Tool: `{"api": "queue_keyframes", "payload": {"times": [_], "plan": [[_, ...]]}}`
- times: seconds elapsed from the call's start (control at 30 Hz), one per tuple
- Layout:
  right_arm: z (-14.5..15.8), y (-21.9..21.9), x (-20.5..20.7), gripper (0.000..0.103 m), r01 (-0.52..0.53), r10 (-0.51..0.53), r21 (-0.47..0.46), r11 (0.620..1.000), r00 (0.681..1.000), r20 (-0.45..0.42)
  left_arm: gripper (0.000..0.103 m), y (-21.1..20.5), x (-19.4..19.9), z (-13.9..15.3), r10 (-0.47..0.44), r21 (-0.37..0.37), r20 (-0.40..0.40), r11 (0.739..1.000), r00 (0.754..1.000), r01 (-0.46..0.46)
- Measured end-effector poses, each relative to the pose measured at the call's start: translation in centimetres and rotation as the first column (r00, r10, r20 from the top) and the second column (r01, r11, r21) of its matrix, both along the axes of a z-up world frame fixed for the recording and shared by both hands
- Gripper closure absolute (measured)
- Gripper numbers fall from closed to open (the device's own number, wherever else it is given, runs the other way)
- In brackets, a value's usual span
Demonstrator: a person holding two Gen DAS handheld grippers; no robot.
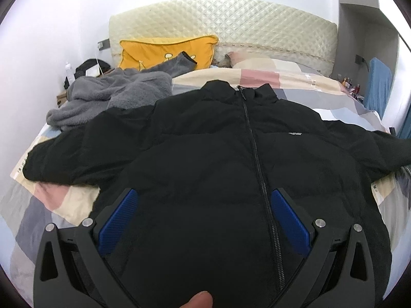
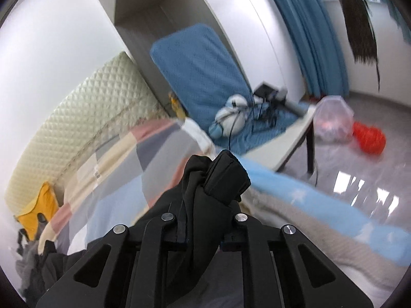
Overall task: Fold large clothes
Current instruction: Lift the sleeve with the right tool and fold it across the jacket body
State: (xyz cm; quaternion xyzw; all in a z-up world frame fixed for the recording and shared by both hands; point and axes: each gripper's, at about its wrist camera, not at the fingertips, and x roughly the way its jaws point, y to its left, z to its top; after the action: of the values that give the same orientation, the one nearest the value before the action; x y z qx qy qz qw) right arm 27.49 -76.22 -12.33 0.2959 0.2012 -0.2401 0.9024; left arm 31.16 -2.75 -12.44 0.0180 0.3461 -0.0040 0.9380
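Note:
A black puffer jacket (image 1: 218, 154) lies front up and zipped on the patchwork bedspread (image 1: 257, 77), sleeves spread to both sides. My left gripper (image 1: 204, 195) is open above the jacket's lower front, blue pads (image 1: 118, 220) wide apart and empty. In the right wrist view my right gripper (image 2: 205, 200) is shut on the black sleeve cuff (image 2: 226, 177) and holds it above the bed's right side; the pads are hidden by the fabric.
A grey fleece garment (image 1: 115, 95) lies at the bed's far left by a yellow pillow (image 1: 167, 51) and the quilted headboard (image 1: 231, 25). To the right stand a blue mat (image 2: 200, 71), a low bench (image 2: 290, 138), a plastic bag (image 2: 334, 118) and a red object (image 2: 370, 138).

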Motion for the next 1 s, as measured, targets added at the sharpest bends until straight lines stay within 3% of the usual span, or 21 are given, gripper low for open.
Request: {"api": "queue_keyframes", "payload": {"times": [0.13,0.27,0.5,0.63,0.83,1.0], "plan": [[4.0,1.3,0.1,0.093,0.006,-0.004,-0.043,0.999,0.999,0.044,0.0,0.7,-0.5,0.5,-0.016,0.025,-0.017,1.0,1.0,0.016],[8.7,4.6,0.4,0.092,0.009,-0.003,-0.043,0.999,0.989,0.147,0.0,0.9,-2.1,1.2,-0.005,0.095,0.036,0.995,0.999,0.002],[18.0,13.3,2.2,0.088,-0.098,0.13,-0.185,0.978,0.977,0.167,0.0,2.1,-4.3,3.1,-0.011,0.033,0.107,0.999,0.994,0.007],[23.2,20.0,2.8,0.086,-0.211,0.268,-0.313,0.926,0.951,0.152,0.0,3.0,-4.8,3.1,-0.012,0.004,0.104,1.0,0.994,0.012],[26.8,28.1,2.9,0.083,-0.314,0.386,-0.369,0.875,0.912,0.14,0.0,4.6,-5.2,3.0,-0.016,-0.04,0.109,0.999,0.994,0.021],[25.9,35.8,3.3,0.081,-0.416,0.483,-0.393,0.82,0.871,0.085,0.0,6.0,-5.9,3.1,-0.019,-0.075,0.117,0.997,0.993,0.028]]}}
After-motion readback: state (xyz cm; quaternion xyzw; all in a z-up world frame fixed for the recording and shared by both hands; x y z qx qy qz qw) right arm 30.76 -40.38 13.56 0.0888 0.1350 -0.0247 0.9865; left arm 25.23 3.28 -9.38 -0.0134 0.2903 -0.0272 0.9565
